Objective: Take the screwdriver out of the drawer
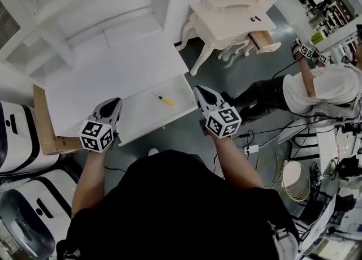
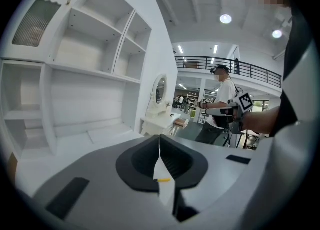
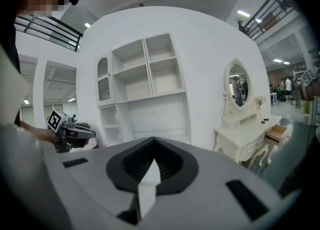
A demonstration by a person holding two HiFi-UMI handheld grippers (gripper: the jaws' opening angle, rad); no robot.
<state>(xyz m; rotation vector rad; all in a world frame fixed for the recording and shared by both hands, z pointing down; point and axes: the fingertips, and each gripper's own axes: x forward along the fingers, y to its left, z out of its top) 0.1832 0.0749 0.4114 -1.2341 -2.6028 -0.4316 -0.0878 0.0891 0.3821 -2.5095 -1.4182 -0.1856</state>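
Note:
A small yellow-handled screwdriver (image 1: 166,100) lies on the white floor of the pulled-out drawer (image 1: 141,116), toward its right half. My left gripper (image 1: 115,102) hovers by the drawer's left end with its jaws shut and empty. My right gripper (image 1: 199,90) sits at the drawer's right end, also shut with nothing in it. In the left gripper view the screwdriver (image 2: 162,179) shows as a yellow sliver through the slit behind the closed tips of my left gripper (image 2: 160,138). The right gripper view shows my right gripper (image 3: 152,140) closed and pointing at the white shelving.
The drawer belongs to a white desk (image 1: 107,72) under a white shelf unit (image 1: 68,10). A cardboard sheet (image 1: 42,123) leans at the left. An ornate white vanity table (image 1: 232,21) stands at the back right, and another person (image 1: 317,92) with grippers crouches beyond it. Cables (image 1: 254,140) cross the floor.

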